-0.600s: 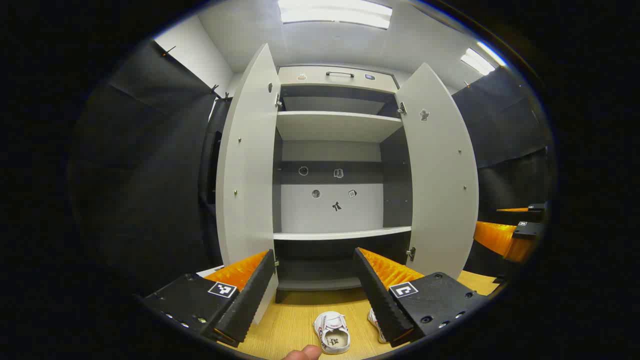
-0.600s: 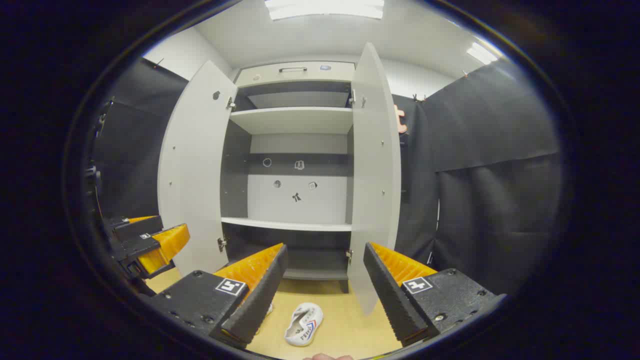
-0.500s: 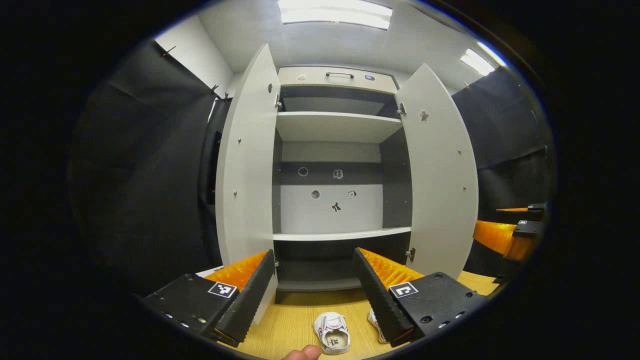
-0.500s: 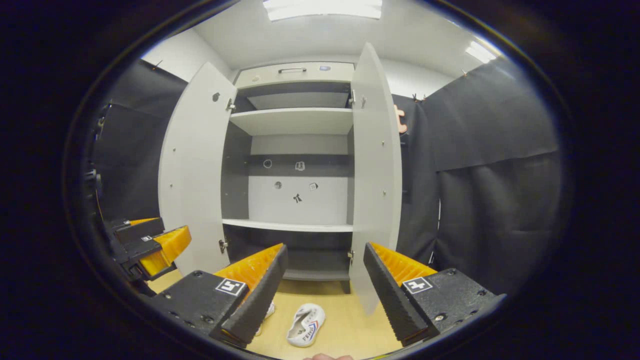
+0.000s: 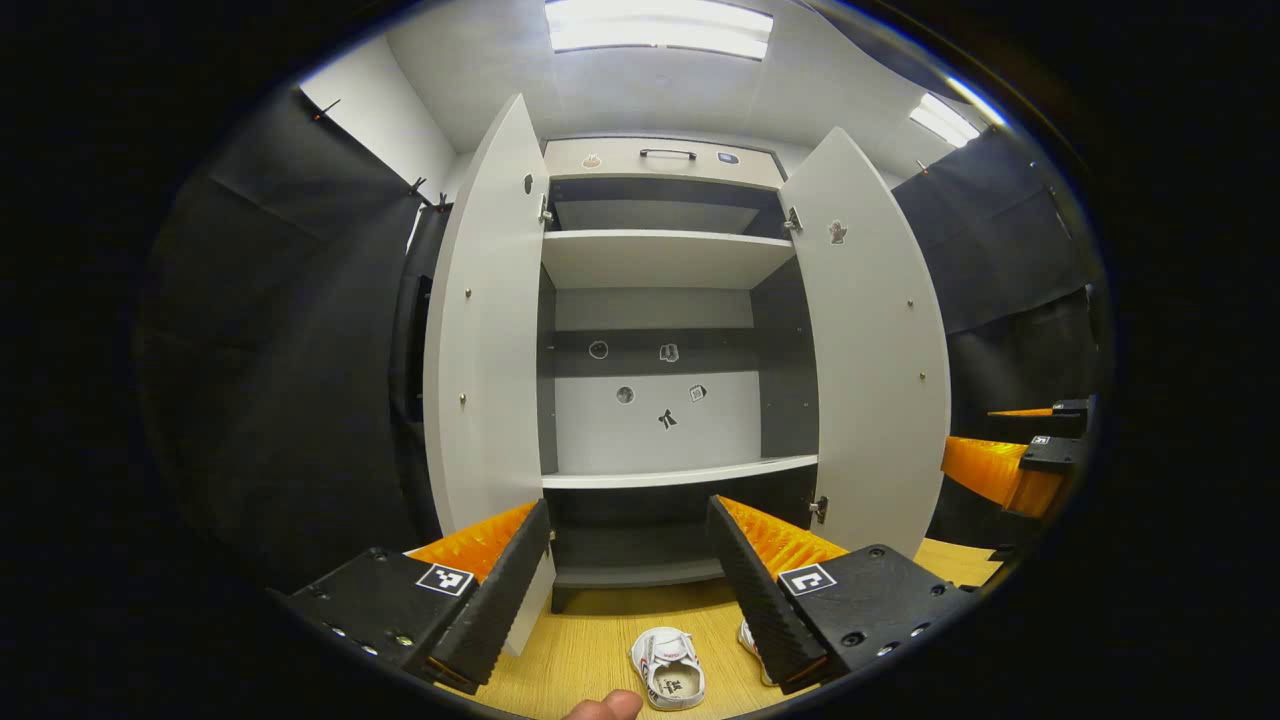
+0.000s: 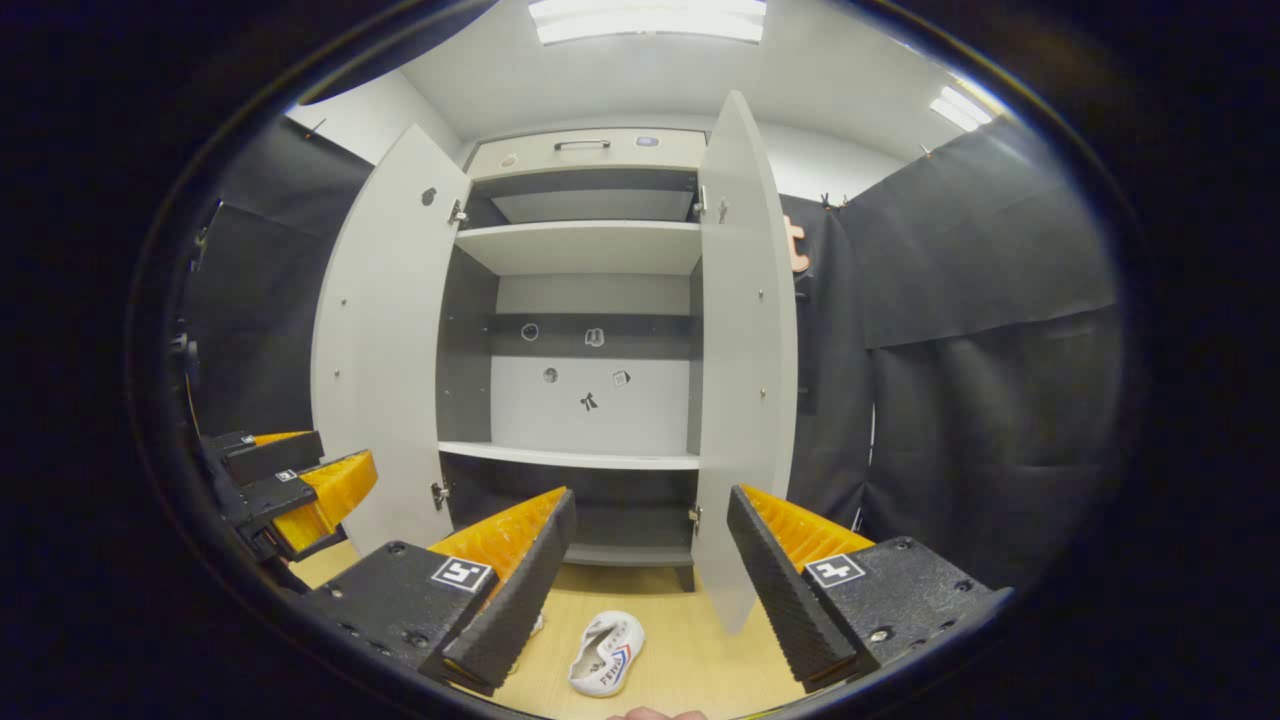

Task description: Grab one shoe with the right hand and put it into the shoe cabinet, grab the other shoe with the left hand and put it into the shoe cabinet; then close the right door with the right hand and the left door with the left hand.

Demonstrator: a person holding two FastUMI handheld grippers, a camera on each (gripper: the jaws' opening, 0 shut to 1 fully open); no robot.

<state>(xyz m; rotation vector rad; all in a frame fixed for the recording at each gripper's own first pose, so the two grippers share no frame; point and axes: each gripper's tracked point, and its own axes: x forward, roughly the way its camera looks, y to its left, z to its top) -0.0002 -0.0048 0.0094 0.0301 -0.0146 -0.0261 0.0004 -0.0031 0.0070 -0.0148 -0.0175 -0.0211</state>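
- Shoe cabinet [image 5: 660, 255]: pale grey, stands at the back of the booth, facing both grippers; shelves bare, small stickers on its back panel.
- Left door [image 5: 485, 330] and right door [image 5: 870, 350]: both swung wide open.
- Left gripper [image 5: 628, 555]: fingers spread wide, nothing between them, raised above the floor in front of the cabinet; in the right gripper view it shows at the left edge [image 6: 290, 480].
- Right gripper [image 6: 650, 550]: fingers spread wide, holding nothing, likewise raised before the cabinet; in the left gripper view it shows at the right edge [image 5: 1015, 465].
- White shoe [image 5: 670, 668]: lies on the wooden floor [image 5: 590, 650] in front of the cabinet, opening upward, below the left gripper.
- Second white shoe [image 6: 605, 655]: lies on the floor just beside the first, with red and blue side markings; in the left gripper view it is partly hidden behind the gripper's right finger.
- Fingertip [image 5: 605, 708]: a person's, at the bottom edge of the left gripper view.
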